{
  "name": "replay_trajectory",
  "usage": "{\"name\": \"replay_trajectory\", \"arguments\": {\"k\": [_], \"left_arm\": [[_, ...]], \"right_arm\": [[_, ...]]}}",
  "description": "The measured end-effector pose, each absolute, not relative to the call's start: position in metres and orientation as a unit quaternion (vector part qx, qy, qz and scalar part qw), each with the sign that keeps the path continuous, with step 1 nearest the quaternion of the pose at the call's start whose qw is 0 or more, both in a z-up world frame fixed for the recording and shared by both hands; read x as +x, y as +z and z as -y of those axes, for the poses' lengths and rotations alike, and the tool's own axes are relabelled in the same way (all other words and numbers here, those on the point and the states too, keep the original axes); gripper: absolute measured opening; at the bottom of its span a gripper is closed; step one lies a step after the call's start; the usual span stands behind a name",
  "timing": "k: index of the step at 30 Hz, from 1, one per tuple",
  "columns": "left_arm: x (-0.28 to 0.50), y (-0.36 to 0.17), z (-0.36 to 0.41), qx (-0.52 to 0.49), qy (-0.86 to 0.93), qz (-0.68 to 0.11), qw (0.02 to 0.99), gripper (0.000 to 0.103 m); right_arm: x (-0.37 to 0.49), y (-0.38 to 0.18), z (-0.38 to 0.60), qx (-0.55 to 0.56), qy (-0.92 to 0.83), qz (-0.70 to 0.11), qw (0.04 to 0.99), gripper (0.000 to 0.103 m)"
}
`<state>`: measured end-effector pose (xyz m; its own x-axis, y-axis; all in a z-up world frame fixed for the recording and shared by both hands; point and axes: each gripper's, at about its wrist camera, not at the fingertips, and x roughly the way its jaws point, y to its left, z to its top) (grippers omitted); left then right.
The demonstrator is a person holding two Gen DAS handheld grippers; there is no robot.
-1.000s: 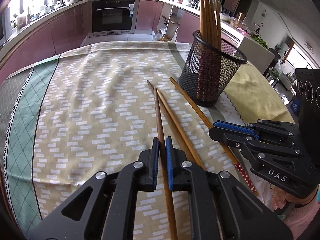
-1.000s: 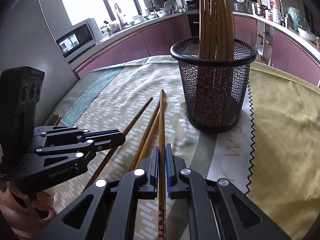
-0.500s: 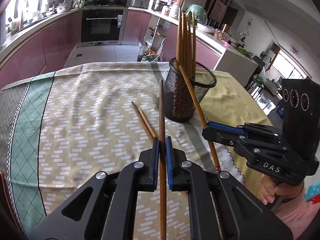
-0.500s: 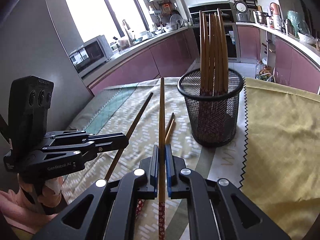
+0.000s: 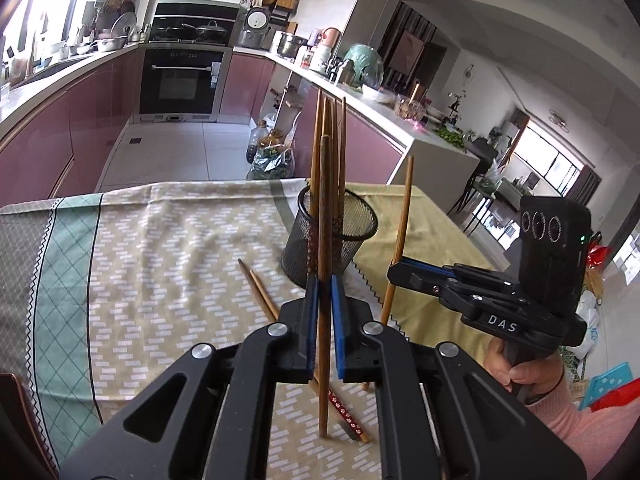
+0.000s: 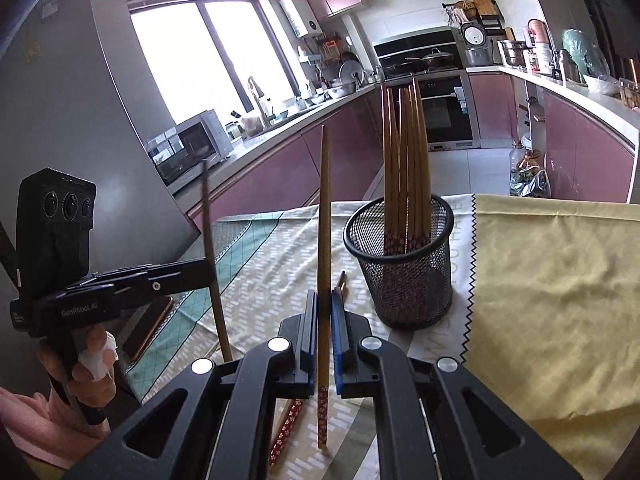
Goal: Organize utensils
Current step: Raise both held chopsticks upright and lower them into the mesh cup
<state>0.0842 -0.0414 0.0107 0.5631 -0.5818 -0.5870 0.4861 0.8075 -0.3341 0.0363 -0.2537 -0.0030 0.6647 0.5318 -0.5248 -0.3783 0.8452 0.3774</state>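
The left tongs point(image 5: 324, 304) were clamped on a dark chopstick point(image 5: 323, 208), held upright above the tabletop point(image 5: 168, 264). The right tongs point(image 6: 324, 312) were clamped on a lighter chopstick point(image 6: 324, 208), also upright. The mesh holder point(image 6: 404, 264), full of chopsticks, stood just beyond them, and two loose chopsticks point(image 5: 260, 288) lay near its base.

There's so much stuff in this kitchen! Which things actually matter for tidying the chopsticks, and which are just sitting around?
Part of the job:
- left gripper, shut on a dark chopstick
- right gripper, shut on a light chopstick
- mesh cup holding chopsticks
- loose chopsticks on the tablecloth

Just lying about:
- microwave
- rice cooker
- oven
- yellow cloth
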Motion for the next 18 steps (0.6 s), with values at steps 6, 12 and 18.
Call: {"name": "replay_trajectory", "arguments": {"k": [6, 12, 18], "left_arm": [[0.086, 0.026, 0.034, -0.083, -0.310, -0.344, 0.883, 0.007], [0.092, 0.040, 0.034, -0.089, -0.315, -0.329, 0.886, 0.007], [0.107, 0.064, 0.042, -0.087, -0.316, -0.306, 0.894, 0.007]], "right_arm": [[0.038, 0.010, 0.263, 0.122, 0.250, -0.304, 0.911, 0.006], [0.042, 0.031, 0.273, 0.115, 0.243, -0.278, 0.922, 0.006], [0.052, 0.056, 0.280, 0.105, 0.235, -0.246, 0.934, 0.006]]}}
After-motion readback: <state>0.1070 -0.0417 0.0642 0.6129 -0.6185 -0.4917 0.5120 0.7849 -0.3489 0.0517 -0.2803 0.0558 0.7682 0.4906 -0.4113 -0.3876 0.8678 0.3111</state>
